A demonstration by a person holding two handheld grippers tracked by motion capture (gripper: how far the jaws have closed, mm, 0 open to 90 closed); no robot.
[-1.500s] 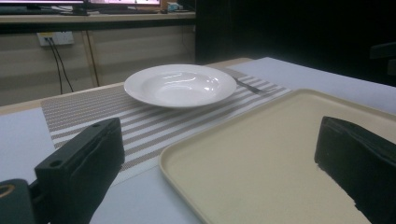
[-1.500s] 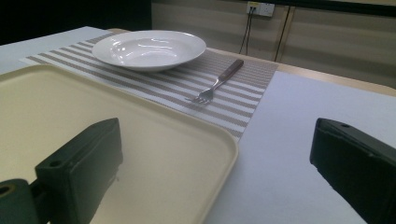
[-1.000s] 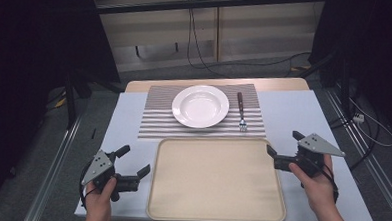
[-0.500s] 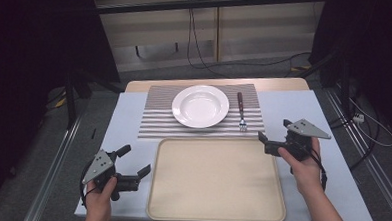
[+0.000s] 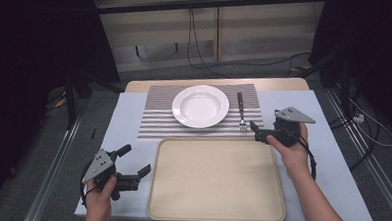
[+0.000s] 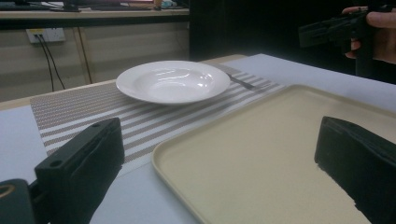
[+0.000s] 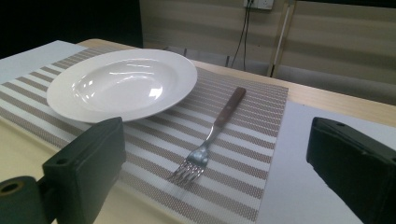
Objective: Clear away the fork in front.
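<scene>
While both grippers hang above the table (image 5: 123,118) with jaws spread and nothing between them, the beige tray (image 5: 216,179) lies between the two tools, its left rim just beside the left gripper (image 5: 134,166). A striped mat (image 5: 158,120) stretches ahead of the right gripper (image 5: 257,131). On it a white plate (image 7: 121,84) sits ahead and left of that tool's jaws. The fork (image 7: 210,133) lies straight ahead between them, tines nearest, wooden handle pointing away.
</scene>
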